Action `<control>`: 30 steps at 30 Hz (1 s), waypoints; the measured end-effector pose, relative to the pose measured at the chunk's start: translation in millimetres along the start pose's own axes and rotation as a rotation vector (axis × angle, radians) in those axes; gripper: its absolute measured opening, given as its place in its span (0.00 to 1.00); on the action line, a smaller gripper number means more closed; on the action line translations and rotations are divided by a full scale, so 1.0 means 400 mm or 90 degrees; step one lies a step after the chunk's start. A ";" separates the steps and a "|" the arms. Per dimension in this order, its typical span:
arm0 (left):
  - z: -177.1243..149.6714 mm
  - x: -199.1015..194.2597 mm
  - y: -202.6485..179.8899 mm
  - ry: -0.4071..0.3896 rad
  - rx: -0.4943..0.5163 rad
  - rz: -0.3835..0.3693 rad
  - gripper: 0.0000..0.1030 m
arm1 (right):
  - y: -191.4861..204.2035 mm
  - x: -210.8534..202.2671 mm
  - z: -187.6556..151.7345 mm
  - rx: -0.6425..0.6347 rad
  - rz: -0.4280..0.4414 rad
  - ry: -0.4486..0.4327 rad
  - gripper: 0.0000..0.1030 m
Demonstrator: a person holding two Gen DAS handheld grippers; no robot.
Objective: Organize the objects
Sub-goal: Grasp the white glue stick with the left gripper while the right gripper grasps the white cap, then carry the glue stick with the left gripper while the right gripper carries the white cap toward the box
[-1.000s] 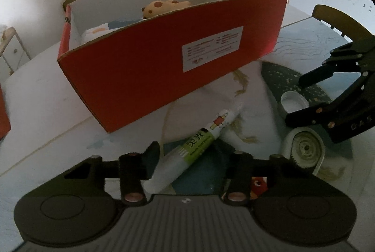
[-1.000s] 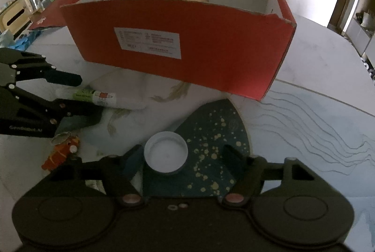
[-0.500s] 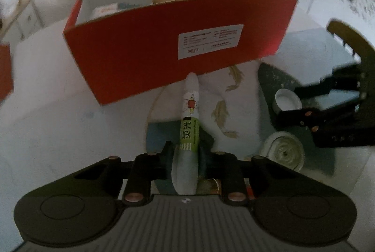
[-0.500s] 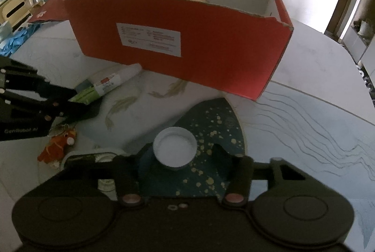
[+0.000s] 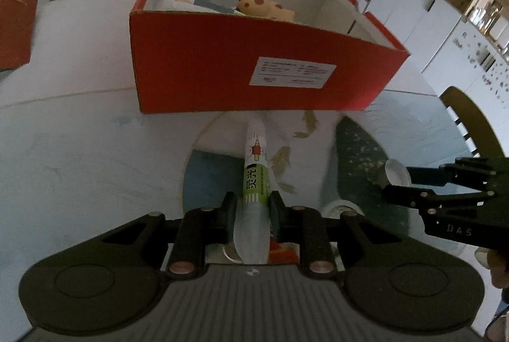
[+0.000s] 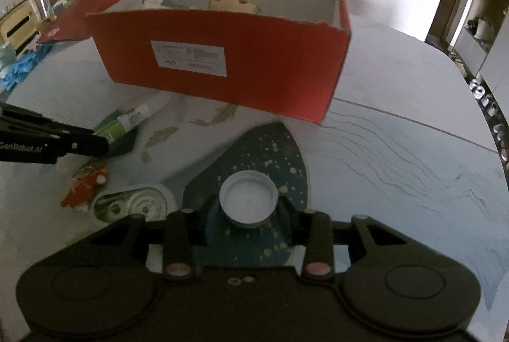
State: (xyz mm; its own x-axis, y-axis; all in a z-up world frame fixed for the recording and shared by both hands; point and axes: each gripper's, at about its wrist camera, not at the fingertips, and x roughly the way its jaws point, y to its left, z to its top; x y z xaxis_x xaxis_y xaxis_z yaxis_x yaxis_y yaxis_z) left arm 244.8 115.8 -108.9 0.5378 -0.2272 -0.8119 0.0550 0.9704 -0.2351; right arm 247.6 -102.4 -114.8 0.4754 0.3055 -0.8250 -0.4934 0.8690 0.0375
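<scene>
Clamping now: left gripper (image 5: 251, 210) has shut on the tube (image 5: 254, 180); right gripper (image 6: 248, 210) is closing around the cap (image 6: 248, 199). Both seem bound for the red box (image 5: 222, 78).

A home dining room: white cabinets (image 5: 423, 8), wooden chair (image 5: 470, 126).

ahead: red box (image 5: 222, 81) wall blocks | above box: open top | right: bare table (image 6: 413, 119)
</scene>
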 end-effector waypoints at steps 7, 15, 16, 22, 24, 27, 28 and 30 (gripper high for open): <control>-0.026 -0.041 0.006 -0.009 -0.071 -0.035 0.20 | -0.011 -0.051 -0.031 0.037 0.021 0.008 0.36; -0.059 -0.090 -0.009 -0.028 -0.097 -0.050 0.19 | -0.003 -0.104 -0.040 0.042 0.039 -0.003 0.36; -0.062 -0.096 -0.013 -0.031 -0.096 -0.053 0.19 | -0.001 -0.108 -0.041 0.043 0.043 -0.004 0.36; -0.065 -0.134 -0.034 -0.051 -0.094 -0.073 0.16 | 0.015 -0.140 -0.040 0.038 0.055 -0.010 0.36; -0.063 -0.146 -0.043 -0.060 -0.084 -0.071 0.16 | 0.019 -0.149 -0.035 0.034 0.056 -0.014 0.36; -0.057 -0.162 -0.050 -0.070 -0.081 -0.077 0.16 | 0.021 -0.162 -0.023 0.035 0.060 -0.022 0.36; -0.055 -0.168 -0.052 -0.075 -0.079 -0.077 0.16 | 0.022 -0.168 -0.018 0.036 0.061 -0.025 0.36; -0.045 -0.184 -0.060 -0.087 -0.072 -0.082 0.16 | 0.021 -0.182 -0.003 0.033 0.061 -0.038 0.36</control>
State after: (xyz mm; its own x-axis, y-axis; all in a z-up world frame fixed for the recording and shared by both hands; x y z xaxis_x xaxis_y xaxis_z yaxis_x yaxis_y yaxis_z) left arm 188.7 107.9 -53.2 0.6422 -0.3274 -0.6931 0.0403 0.9173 -0.3961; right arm 207.8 -117.9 -55.0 0.4711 0.4096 -0.7812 -0.5015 0.8529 0.1448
